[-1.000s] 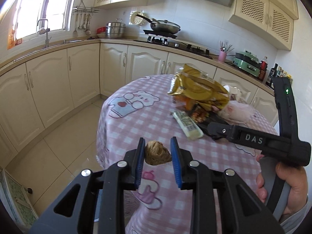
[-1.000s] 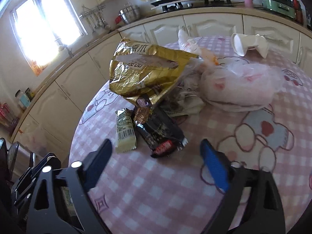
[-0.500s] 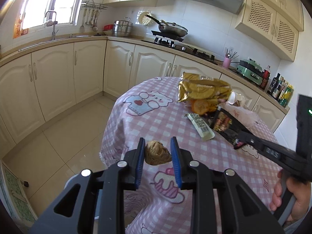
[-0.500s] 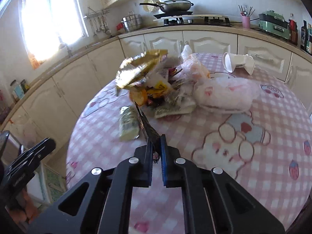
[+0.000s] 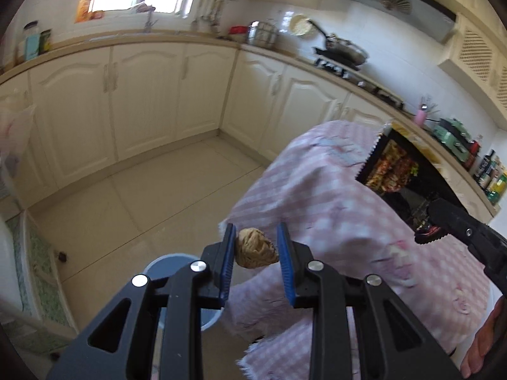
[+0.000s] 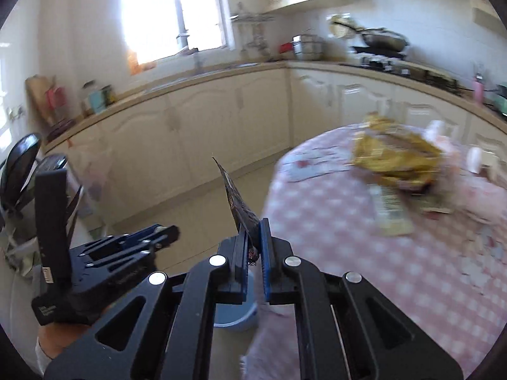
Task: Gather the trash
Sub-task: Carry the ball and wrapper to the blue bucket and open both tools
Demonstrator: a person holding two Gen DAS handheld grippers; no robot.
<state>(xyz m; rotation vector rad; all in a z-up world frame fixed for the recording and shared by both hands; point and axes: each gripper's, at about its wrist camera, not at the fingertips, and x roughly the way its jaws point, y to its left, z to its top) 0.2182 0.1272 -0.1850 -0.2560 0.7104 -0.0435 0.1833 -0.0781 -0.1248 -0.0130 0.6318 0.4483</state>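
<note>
Left gripper [image 5: 256, 261]: fingers clamping a crumpled brown paper ball [image 5: 256, 249], as a second ago. Right gripper [image 6: 253, 247]: jaws have just been closing, now pinching the dark snack wrapper [image 6: 238, 202] by its lower edge, so it is standing upright above the fingers instead of lying on the bench. Both grippers are hanging beyond the near-left edge of the pink checked bench [image 6: 364, 237], above the pale blue bin [image 5: 164, 262] on the floor below. Gold foil bag [image 6: 393, 152] and a pale bar wrapper [image 6: 391, 212] are lying far right on the bench, uncollected. Judgement: two pieces are ready for dropping into the bin; more pickups are remaining.
</note>
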